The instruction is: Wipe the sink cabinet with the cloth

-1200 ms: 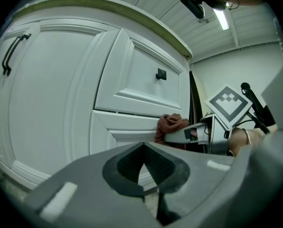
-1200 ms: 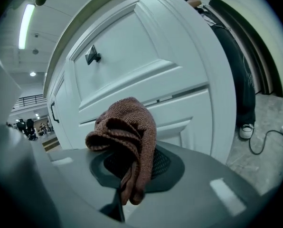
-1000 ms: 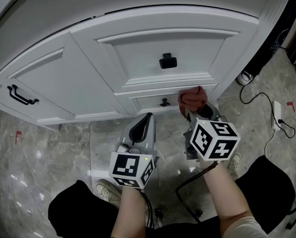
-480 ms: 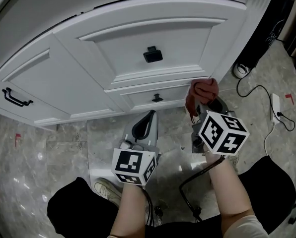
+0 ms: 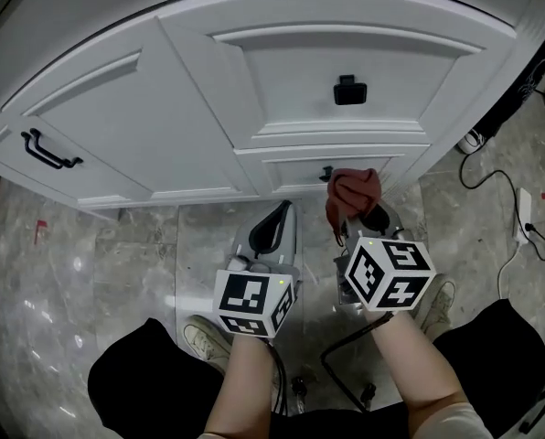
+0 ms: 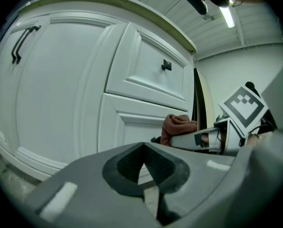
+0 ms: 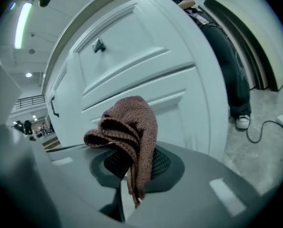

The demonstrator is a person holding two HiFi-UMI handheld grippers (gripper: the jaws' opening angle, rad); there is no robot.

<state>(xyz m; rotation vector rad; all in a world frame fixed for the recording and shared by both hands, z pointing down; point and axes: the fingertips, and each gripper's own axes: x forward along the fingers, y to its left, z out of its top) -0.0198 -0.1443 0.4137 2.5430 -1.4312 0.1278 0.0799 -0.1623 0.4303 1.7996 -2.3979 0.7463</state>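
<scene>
Right gripper view shows the cloth [image 7: 129, 127] bunched and clamped in the right claw [image 7: 127, 172], with its folds spilling over the tips and a tail hanging down between the jaws. Just ahead of it stands the white face of the sink cabinet [image 7: 146, 56], and we judge the cloth is touching it or nearly so. In the head view the cloth sits at the lower drawer front [image 5: 291, 170], just right of its small dark knob [image 5: 325, 173] (the left gripper view agrees, showing the cloth against the panel beside the knob). So the surface to wipe lies straight forward of the right claw, and the panel's long axis runs left to right. We judge the coming stroke to be a sideways sweep along it. The left claw [image 5: 277, 216] is clenched on nothing and hangs to the left over the floor [image 5: 90, 245], apart from the cabinet — the right is the nearer, working hand.
</scene>
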